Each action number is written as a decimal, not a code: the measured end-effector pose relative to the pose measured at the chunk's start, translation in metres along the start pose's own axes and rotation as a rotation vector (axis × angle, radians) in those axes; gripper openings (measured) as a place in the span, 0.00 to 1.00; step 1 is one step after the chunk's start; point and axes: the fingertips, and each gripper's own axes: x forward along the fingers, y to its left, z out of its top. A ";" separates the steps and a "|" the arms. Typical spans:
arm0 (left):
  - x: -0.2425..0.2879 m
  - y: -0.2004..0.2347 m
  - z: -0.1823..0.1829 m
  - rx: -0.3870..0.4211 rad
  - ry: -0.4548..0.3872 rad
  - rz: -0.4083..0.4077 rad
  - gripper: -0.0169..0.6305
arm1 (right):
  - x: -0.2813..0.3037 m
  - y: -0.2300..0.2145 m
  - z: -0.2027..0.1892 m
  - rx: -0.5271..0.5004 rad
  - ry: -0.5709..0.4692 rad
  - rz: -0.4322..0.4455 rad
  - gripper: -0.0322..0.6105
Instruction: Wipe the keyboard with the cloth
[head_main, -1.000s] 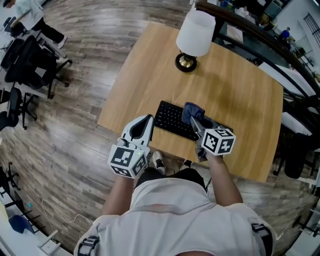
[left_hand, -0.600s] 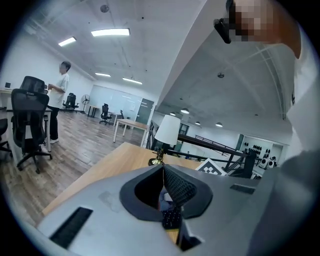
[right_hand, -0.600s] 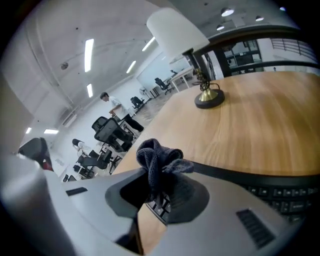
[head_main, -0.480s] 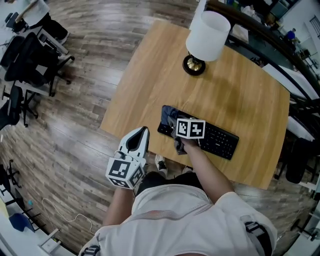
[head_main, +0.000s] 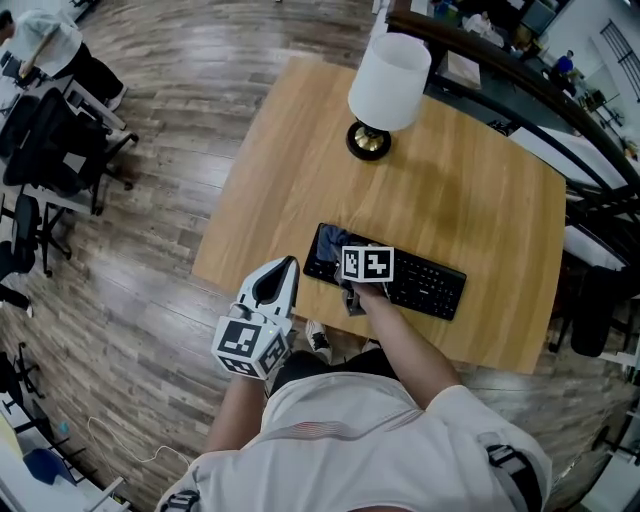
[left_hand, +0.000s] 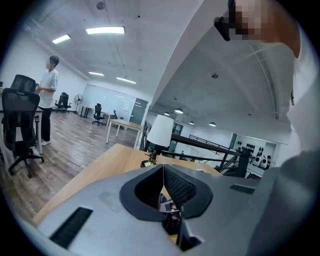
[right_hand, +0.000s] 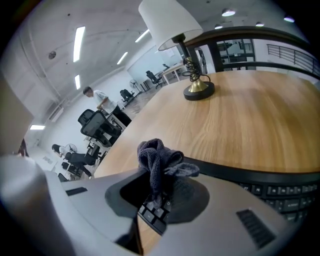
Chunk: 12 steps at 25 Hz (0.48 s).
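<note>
A black keyboard (head_main: 425, 283) lies near the front edge of the wooden table (head_main: 480, 190). My right gripper (head_main: 338, 252) hovers over the keyboard's left end and is shut on a dark blue-grey cloth (head_main: 328, 241), which rests on the keys there. In the right gripper view the bunched cloth (right_hand: 158, 159) sticks up between the jaws of the right gripper (right_hand: 156, 186), with the keyboard (right_hand: 280, 184) running off to the right. My left gripper (head_main: 287, 266) is held just off the table's front edge, left of the keyboard. Its jaws meet with nothing in them in the left gripper view (left_hand: 163, 172).
A white-shaded lamp (head_main: 388, 70) on a brass base (head_main: 368, 140) stands at the table's far side. Black office chairs (head_main: 50, 130) and a person stand on the wooden floor at left. Dark railings and desks (head_main: 520, 90) border the table's right and back.
My right gripper has carried the cloth leftward along the keyboard, from its right-middle part to its left end. The left gripper has hardly moved.
</note>
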 end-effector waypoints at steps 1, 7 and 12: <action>0.003 -0.003 0.001 0.004 -0.001 -0.010 0.05 | -0.003 -0.003 -0.001 0.007 -0.003 -0.002 0.26; 0.021 -0.030 0.004 0.024 0.008 -0.072 0.05 | -0.024 -0.031 -0.009 0.053 -0.016 -0.029 0.26; 0.035 -0.055 0.006 0.040 0.016 -0.118 0.05 | -0.043 -0.054 -0.015 0.088 -0.028 -0.044 0.26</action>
